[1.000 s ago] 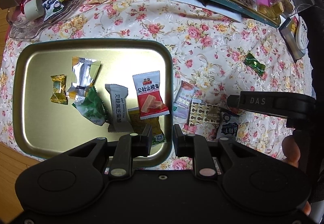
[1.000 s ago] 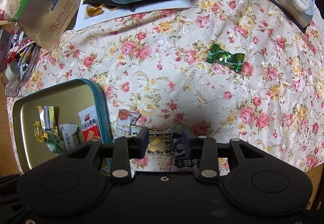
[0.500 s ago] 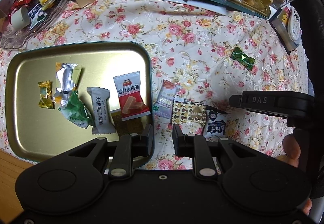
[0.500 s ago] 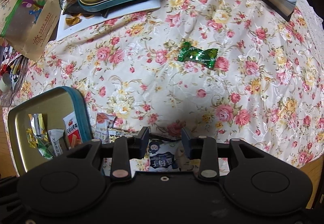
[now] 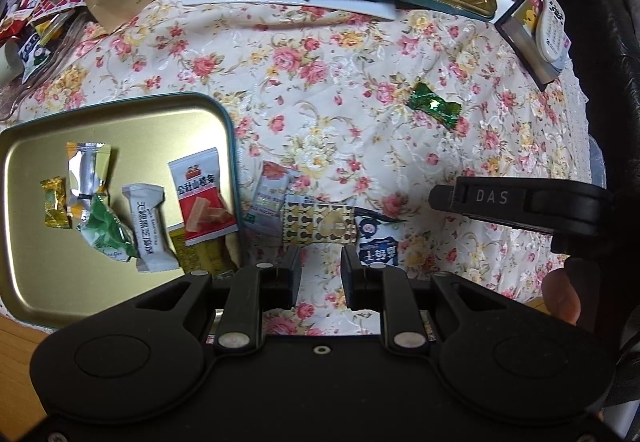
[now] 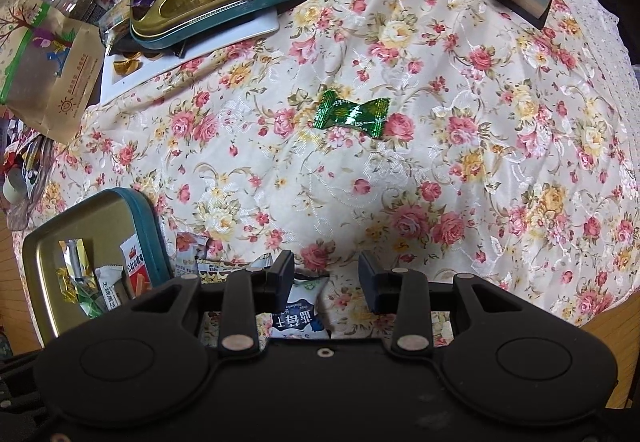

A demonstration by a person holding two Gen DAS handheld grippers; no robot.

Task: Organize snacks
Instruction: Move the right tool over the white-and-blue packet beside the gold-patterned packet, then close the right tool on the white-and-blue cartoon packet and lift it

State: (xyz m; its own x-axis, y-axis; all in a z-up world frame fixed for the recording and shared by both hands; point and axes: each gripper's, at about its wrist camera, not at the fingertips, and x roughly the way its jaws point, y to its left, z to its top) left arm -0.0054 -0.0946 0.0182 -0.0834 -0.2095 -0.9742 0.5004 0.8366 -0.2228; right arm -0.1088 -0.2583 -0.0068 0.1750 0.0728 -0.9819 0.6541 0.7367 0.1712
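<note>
On the floral tablecloth, gold tray w/ teal rim already holds several packets; three more lie just right of it: pale sachet, gold-patterned packet, blue-white candy. Green twist candy sits well apart. All prob light, crinkly, slippery film; pinch mid-body, not the twisted ends. Left gripper and right gripper both part-open, nothing held.
</note>
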